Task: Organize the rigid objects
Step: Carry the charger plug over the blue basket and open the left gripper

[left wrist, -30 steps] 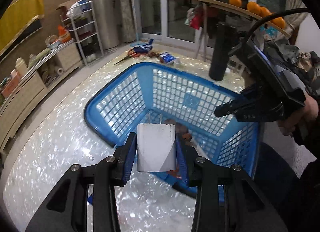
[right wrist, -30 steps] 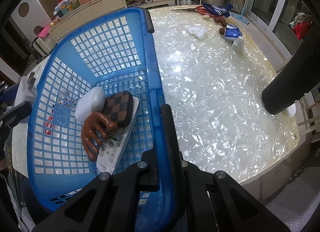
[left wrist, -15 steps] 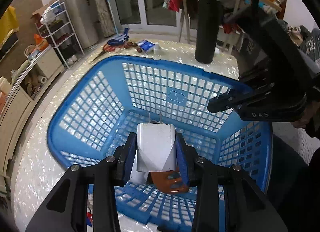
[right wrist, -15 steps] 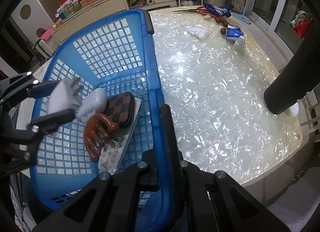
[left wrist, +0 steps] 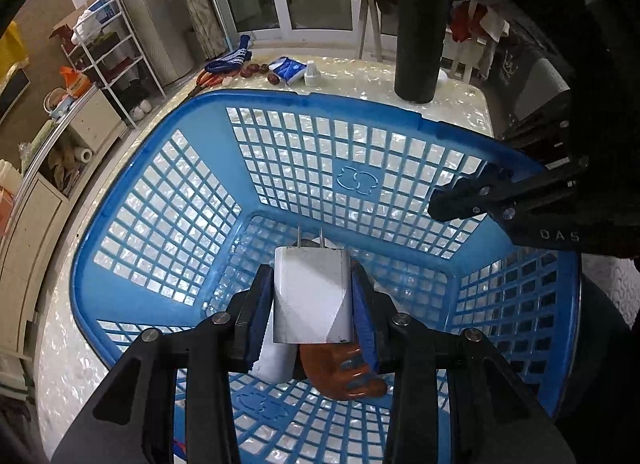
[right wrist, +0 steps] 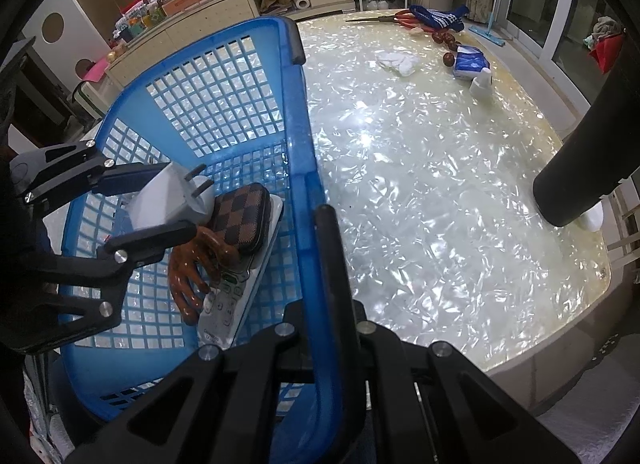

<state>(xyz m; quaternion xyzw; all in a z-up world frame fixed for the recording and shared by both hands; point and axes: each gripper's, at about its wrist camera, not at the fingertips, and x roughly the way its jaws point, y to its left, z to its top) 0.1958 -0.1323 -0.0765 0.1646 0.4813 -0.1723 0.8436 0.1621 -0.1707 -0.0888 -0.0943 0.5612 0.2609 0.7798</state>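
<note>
Pearly, shell-patterned table (right wrist: 440, 192) carries a blue basket (left wrist: 288, 100) whose right wall the right gripper (right wrist: 320, 232) has pinched tight between its fingers, seemingly to steady it. Over the basket floor, the left gripper (left wrist: 312, 304) is clamped on a white charger (left wrist: 310, 296), prongs pointing far, just above the brown hair claw (right wrist: 192, 264), checkered case (right wrist: 240, 216) and remote (right wrist: 236, 276). Judging by this, the drop-in step is underway: next, lower slightly and spread the fingers to release.

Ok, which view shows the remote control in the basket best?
The right wrist view: the white remote control lies in the blue basket, its buttons visible, under the checkered pouch and brown hair claw. In the left wrist view the charger and left tool hide it almost entirely.
</note>
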